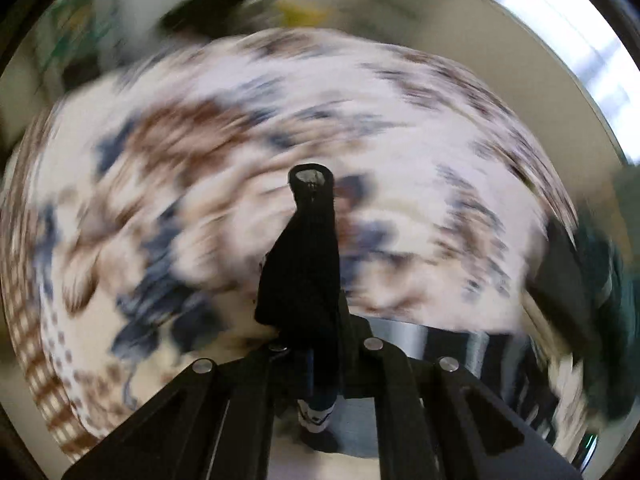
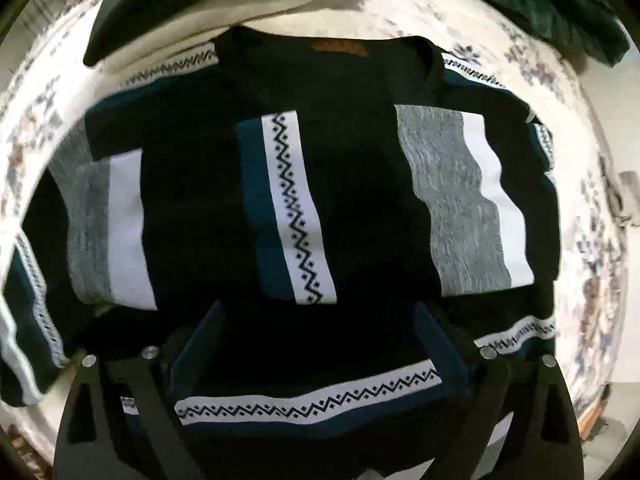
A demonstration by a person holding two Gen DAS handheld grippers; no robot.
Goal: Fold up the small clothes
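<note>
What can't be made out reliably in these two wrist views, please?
- Left wrist view: motion blur smears the patterned cloth and the background.
- Right wrist view: the right gripper's fingertips vanish against the dark sweater.
- Right wrist view: the picture's top edge cuts off the dark green garment.

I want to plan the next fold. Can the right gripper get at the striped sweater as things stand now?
Probably yes: the right gripper is open and points down over the striped sweater, with nothing between them.

Spread flat on a patterned cloth [image 2: 592, 264]: 1 sweater [image 2: 288, 208], collar at the far edge, both sleeves folded in over the body. Behind it, 2 folded garments: 1 far left [image 2: 168, 4], 1 far right [image 2: 560, 4].
</note>
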